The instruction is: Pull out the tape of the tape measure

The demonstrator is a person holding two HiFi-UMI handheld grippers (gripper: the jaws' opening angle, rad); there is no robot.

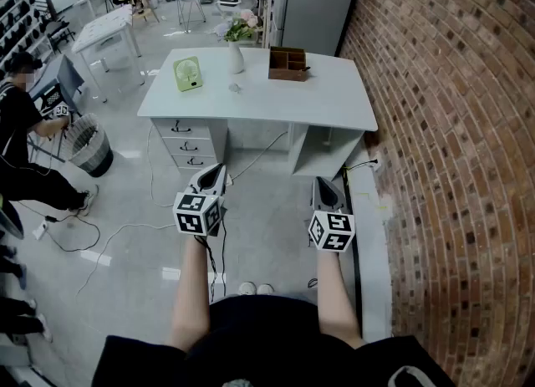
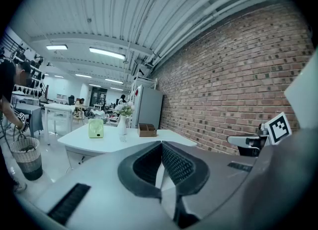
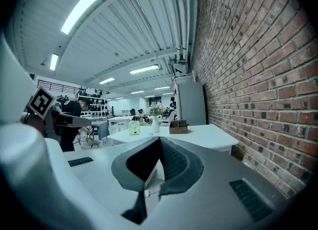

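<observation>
Hanging side by side over the floor, the left claw [image 1: 211, 178] and the right claw [image 1: 326, 193] both pointed toward 12 o'clock at a white table [image 1: 334, 101] well apart from them. Each claw's own view showed its jaws clenched together with nothing between them.

On the table stood a green fan [image 1: 187, 73] at 9 o'clock, a vase of flowers [image 1: 236, 58] near the middle and a wooden box [image 1: 287, 64] beside it at 3 o'clock. A small pale thing [image 1: 235, 87] lay just at 6 o'clock of the vase, too small to tell whether it was the tape measure.

Only the head view showed the person's forearms, the drawers [image 1: 189, 143] under the table, the cables [image 1: 125, 231] on the floor and the claws' distance from the table. Only the claw views showed the ceiling lights [image 3: 82, 8]. The left one caught the right claw's marker cube [image 2: 278, 128] at 3 o'clock, and the right one the left's marker cube [image 3: 40, 102] at 9 o'clock. A brick wall [image 1: 451, 126] ran along the 3 o'clock side.
</observation>
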